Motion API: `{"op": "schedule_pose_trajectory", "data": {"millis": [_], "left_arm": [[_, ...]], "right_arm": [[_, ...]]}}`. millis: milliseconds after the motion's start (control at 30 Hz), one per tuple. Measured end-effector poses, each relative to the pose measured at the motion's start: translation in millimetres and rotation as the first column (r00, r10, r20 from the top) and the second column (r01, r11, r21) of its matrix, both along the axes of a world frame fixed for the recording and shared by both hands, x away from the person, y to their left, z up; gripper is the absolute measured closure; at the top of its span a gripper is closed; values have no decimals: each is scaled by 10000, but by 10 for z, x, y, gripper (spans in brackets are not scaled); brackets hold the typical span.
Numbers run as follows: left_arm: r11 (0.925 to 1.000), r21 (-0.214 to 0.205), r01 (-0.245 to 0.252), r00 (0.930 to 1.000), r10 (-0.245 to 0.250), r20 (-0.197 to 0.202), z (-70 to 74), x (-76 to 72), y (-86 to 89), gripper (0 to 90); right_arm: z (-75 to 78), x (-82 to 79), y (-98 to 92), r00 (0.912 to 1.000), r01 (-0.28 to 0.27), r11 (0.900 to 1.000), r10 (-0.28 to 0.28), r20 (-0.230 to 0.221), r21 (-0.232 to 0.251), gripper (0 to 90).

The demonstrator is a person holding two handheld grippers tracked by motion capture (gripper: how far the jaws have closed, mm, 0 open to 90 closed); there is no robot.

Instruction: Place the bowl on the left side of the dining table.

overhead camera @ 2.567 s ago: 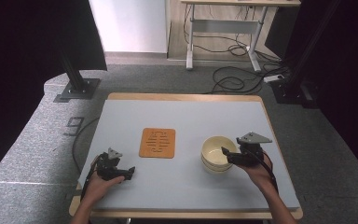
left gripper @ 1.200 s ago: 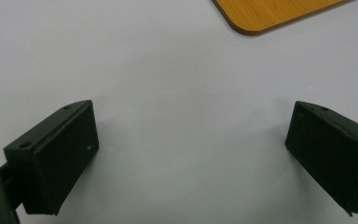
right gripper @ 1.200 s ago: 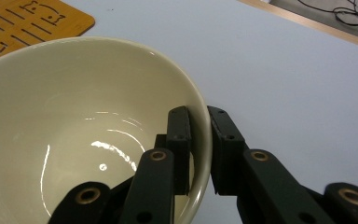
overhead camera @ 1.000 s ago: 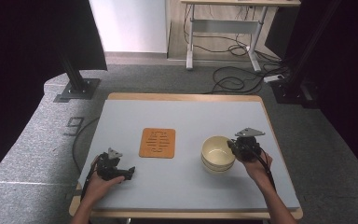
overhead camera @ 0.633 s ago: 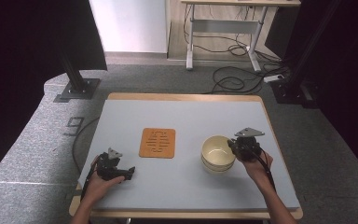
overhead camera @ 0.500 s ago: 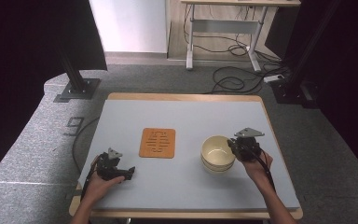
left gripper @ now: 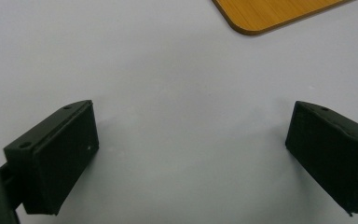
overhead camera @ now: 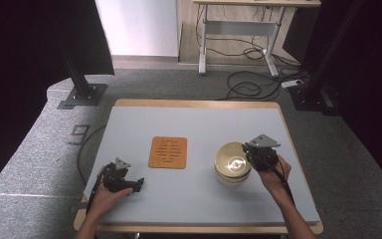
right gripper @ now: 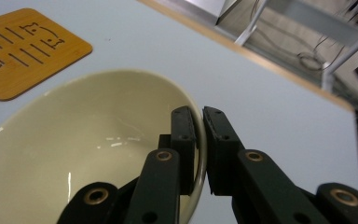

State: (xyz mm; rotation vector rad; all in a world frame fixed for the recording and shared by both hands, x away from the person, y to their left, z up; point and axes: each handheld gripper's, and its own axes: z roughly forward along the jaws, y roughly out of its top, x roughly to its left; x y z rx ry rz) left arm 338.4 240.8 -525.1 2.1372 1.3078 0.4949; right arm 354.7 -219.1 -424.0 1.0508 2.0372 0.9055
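A cream bowl (overhead camera: 232,163) (right gripper: 88,154) stands on the grey table right of centre. My right gripper (overhead camera: 251,158) (right gripper: 199,140) is shut on the bowl's right rim, one jaw inside the bowl and one outside. An orange wooden trivet (overhead camera: 168,152) (right gripper: 18,51) lies flat at the table's middle; one corner of the trivet (left gripper: 279,14) reaches into the left gripper view. My left gripper (overhead camera: 138,183) (left gripper: 191,154) rests on the table at the front left, open, with bare table between its jaws.
The table (overhead camera: 199,124) has a wooden edge all round. Beyond it are a dark stand base (overhead camera: 82,94) at the back left, a desk frame (overhead camera: 238,30) with cables on the floor, and another stand (overhead camera: 311,97) at the back right.
My right gripper came in toward the bowl from the right and its jaws closed on the rim. The left hand stayed where it was.
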Motion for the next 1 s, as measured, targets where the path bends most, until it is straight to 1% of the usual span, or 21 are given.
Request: {"op": "schedule_pose_trajectory", "data": {"millis": [100,167,300,400,467,767,900,933,1000], "left_arm": [[10000,-10,-6,10000,6,-3,0,-1,-1,23],[10000,-13,-5,10000,5,0,-1,-1,-1,23],[10000,-10,-6,10000,6,5,-1,-1,-2,24],[10000,-12,-14,10000,14,8,-1,-1,-2,23],[10000,-13,-11,10000,11,8,-1,-1,-2,24],[10000,-12,-14,10000,14,10,-1,-2,-3,24],[10000,-11,-15,10000,15,9,-1,-1,-3,24],[10000,-12,-15,10000,15,9,-1,-1,-3,24],[10000,-15,-13,10000,13,11,-1,-1,-3,23]], "right_arm": [[25,-41,69,9989,87,9987,-64,461,-510,828],[25,-49,71,9987,98,9981,-67,503,-601,828],[-2,-30,26,9994,35,9995,-25,332,-312,828],[-24,-7,-10,10000,6,10000,-6,60,77,827],[-35,2,-26,10000,-14,9997,14,1,244,827],[-37,2,-29,10000,-50,9998,50,10,209,826],[-37,6,-37,10000,-41,9993,43,-58,369,819],[-37,8,-42,9999,-46,9990,51,-105,436,799],[-37,13,-45,9992,-240,9977,261,-319,639,706]]}}
